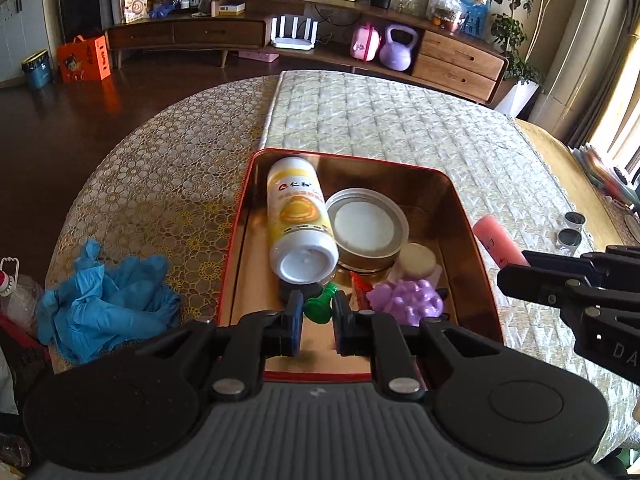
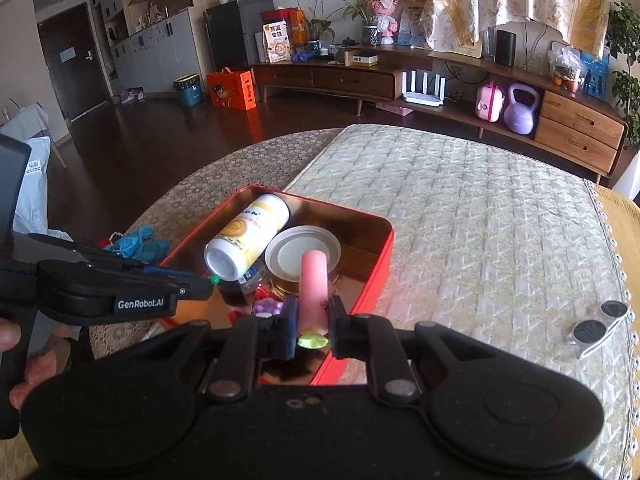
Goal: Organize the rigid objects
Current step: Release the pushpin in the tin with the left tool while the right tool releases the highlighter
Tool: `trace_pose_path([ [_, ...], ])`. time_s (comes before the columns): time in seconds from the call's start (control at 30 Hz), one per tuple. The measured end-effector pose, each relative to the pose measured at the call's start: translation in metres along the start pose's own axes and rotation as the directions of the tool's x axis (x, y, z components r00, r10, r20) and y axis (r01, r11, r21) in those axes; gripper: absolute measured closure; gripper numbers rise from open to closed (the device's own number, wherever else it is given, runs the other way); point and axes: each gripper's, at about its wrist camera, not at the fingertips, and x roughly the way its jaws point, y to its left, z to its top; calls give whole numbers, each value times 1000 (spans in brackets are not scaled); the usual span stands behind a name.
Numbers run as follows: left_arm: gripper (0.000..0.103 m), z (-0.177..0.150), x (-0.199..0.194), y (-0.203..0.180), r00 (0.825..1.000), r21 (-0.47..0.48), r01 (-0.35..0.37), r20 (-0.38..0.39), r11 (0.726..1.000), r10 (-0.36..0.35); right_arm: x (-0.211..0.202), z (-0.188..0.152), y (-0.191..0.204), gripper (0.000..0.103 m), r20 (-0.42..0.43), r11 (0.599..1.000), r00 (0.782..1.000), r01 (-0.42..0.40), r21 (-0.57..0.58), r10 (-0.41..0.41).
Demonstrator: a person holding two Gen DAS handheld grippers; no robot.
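Right tongs (image 2: 313,334) clamped on pink tube (image 2: 313,288), long axis pointing forward, tip hanging over near right corner of red tin (image 2: 380,264). Left tongs (image 1: 316,320) pinching green piece (image 1: 320,304) low over tin's near end. Both above tin; release probably next.

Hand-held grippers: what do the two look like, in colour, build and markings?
Both are matte black plastic. Each hand-held gripper, left and right, has two linkage arms with silver pivot bolts, round black discs at the base and blue pads inside the fingers. The left one's side reads "GenRobot.AI" in white.
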Motion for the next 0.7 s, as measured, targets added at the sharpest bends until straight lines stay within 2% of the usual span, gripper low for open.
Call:
trace_pose_path([
  [0.4, 88, 3, 26, 17, 998, -38, -32, -54, 999, 30, 56, 18, 17, 88, -62, 999, 998, -5, -42, 3],
  [0.7, 88, 5, 34, 11, 997, 13, -25, -67, 1000, 26, 76, 12, 28, 88, -113, 997, 994, -3, -75, -5],
])
